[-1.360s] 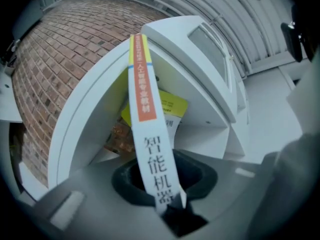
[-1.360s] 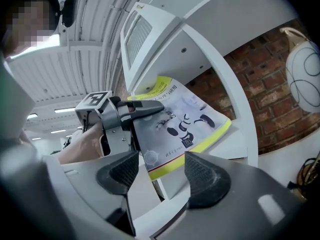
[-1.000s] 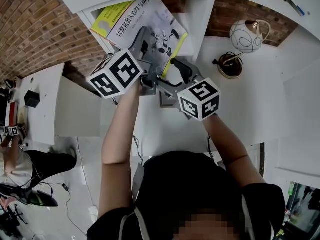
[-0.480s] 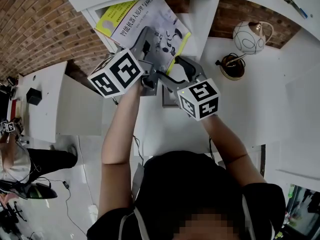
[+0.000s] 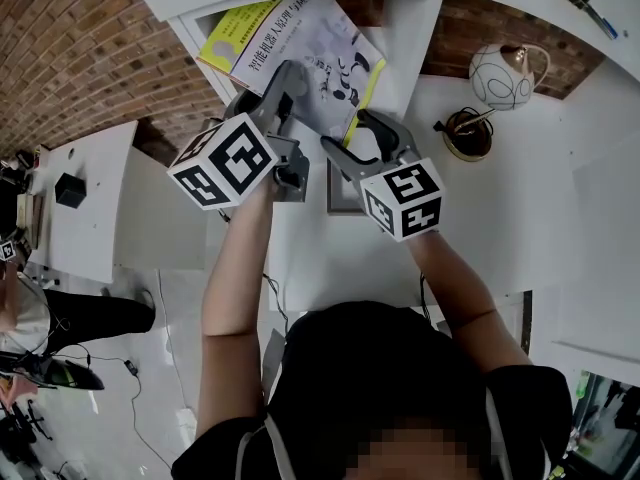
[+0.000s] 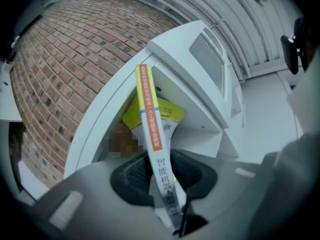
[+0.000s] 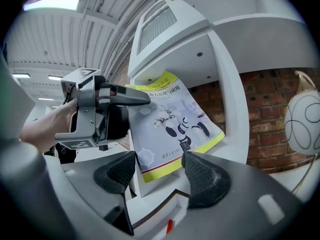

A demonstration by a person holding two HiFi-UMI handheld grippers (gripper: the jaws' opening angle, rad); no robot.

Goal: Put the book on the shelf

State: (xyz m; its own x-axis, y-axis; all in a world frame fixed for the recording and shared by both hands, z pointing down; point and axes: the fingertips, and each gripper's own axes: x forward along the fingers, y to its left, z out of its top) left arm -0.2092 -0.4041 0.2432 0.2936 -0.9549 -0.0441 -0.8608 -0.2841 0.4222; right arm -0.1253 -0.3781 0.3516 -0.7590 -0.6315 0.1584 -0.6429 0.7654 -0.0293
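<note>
From the head view I count one book (image 5: 300,58), tilted in the opening of the one white shelf (image 5: 412,38), two grippers, and one white globe (image 5: 500,76) on the tabletop (image 5: 480,218). In the left gripper view, the left gripper (image 6: 165,184) has its jaws clenched on the book's spine, which reads 智能机. In the right gripper view, the right gripper (image 7: 157,171) has its jaws released; they have just been closing slightly, and the book's yellow-edged corner lies between them untouched.
</note>
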